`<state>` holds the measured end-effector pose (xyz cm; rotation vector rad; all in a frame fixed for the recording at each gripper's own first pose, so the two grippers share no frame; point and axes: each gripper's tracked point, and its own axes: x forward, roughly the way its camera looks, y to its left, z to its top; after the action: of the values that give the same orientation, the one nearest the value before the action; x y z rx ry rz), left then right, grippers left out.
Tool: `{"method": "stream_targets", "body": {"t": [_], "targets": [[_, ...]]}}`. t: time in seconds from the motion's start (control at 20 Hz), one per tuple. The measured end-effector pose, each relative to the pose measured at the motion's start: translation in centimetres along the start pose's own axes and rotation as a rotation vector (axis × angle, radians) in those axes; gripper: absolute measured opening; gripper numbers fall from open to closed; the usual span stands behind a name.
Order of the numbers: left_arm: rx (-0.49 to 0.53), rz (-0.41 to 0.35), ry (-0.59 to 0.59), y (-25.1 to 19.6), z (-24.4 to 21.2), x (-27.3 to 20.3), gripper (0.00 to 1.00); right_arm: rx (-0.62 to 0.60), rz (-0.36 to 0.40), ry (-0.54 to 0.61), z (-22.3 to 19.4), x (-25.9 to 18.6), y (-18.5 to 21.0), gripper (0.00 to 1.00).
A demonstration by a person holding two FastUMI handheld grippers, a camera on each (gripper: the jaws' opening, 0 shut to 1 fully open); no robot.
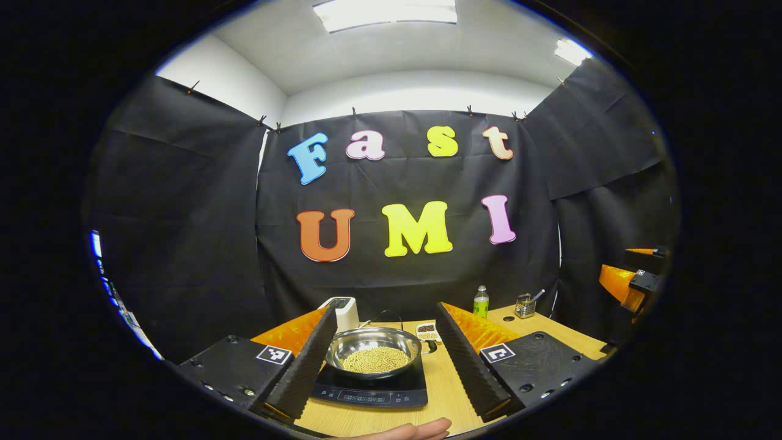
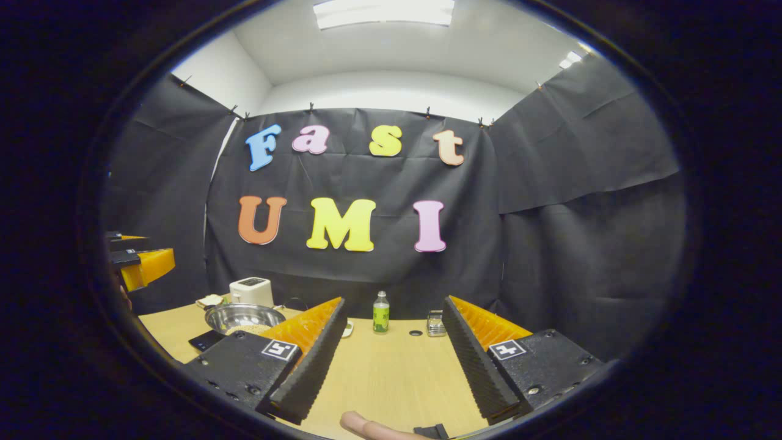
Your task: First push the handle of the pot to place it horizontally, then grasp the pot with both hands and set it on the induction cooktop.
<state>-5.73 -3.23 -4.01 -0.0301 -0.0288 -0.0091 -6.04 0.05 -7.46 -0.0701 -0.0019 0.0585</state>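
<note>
With the pot (image 1: 374,351) resting on the induction cooktop (image 1: 369,388), both tools hang released, left tool (image 1: 379,360) and right tool (image 2: 394,360), so a careless nudge could spill its grains

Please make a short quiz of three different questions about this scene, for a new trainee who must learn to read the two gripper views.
1. True or false: the pot rests on the induction cooktop.
2. What stands behind the pot in the left gripper view? A) a white appliance B) a red kettle C) a cutting board
3. Fill in: both fingers of the left hand-held gripper and of the right hand-held gripper are spread ____, holding nothing.

Key:
1. True; the pot, filled with small yellowish beans, sits on it.
2. A
3. open; the green bottle stands far beyond the right one.
</note>
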Motion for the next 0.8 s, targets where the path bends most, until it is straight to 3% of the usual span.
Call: {"method": "stream_targets", "body": {"t": [0.25, 0.8], "targets": [[-0.052, -0.009, -0.017, -0.2, 0.3, -0.3, 0.96, 0.012, -0.015, -0.002, -0.2, -0.1, -0.7, 0.96], [-0.036, -0.028, -0.006, -0.8, -0.4, 0.2, 0.96, 0.043, -0.008, 0.012, -0.9, -0.2, -0.6, 0.96]]}}
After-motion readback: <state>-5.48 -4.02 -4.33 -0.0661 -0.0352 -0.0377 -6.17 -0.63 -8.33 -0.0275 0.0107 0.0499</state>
